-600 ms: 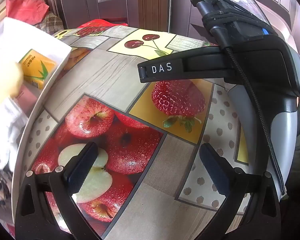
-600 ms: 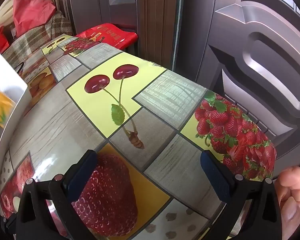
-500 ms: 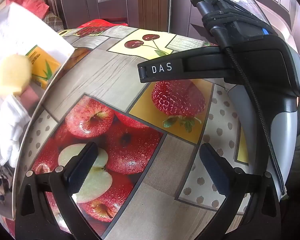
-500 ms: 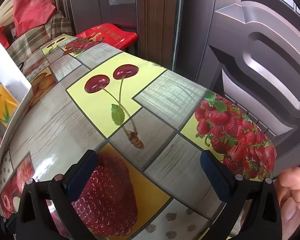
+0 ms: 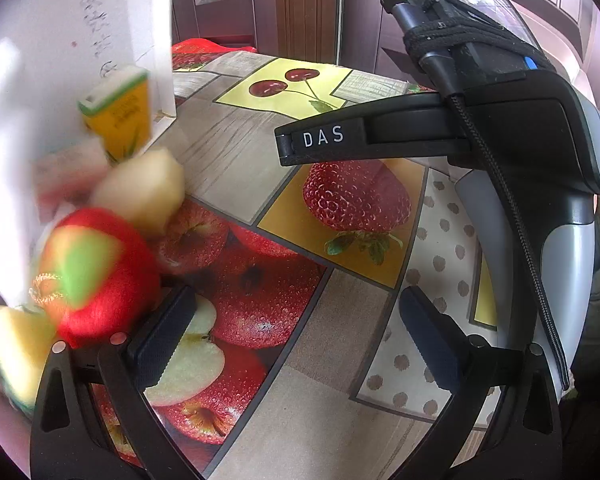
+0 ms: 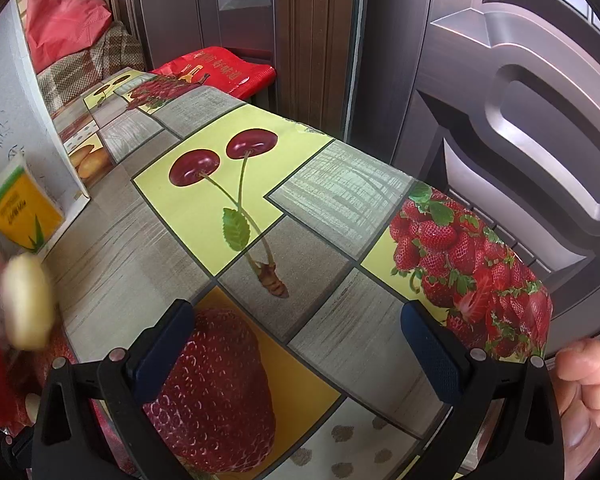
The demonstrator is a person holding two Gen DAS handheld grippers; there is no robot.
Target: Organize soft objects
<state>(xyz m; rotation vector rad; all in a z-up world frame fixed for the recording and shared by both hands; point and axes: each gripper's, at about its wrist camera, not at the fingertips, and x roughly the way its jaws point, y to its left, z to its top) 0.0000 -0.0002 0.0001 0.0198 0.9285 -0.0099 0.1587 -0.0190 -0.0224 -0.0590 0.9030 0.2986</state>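
Note:
A white box [image 5: 60, 40] is tipped up at the left, and blurred soft objects are spilling out of it onto the fruit-print tablecloth [image 5: 300, 420]. A red plush apple [image 5: 100, 272] lies by my left gripper's left finger. A pale yellow soft piece [image 5: 140, 192] is beside it and shows in the right wrist view [image 6: 28, 300]. A yellow carton [image 5: 120, 120] stands at the box mouth, also in the right wrist view [image 6: 24, 212]. My left gripper [image 5: 296, 336] is open and empty. My right gripper [image 6: 296, 344] is open and empty, and seen from the left [image 5: 420, 136].
A yellow-green soft piece [image 5: 12, 356] is at the far left edge. A red bag [image 6: 216, 68] and a red sack [image 6: 64, 24] sit beyond the table's far end. Dark metal doors [image 6: 520, 100] stand close behind the table's right edge.
The white box has tipped up much further and come closer. The red plush apple, pale pieces and carton have tumbled out toward my left gripper. Both grippers have stayed still.

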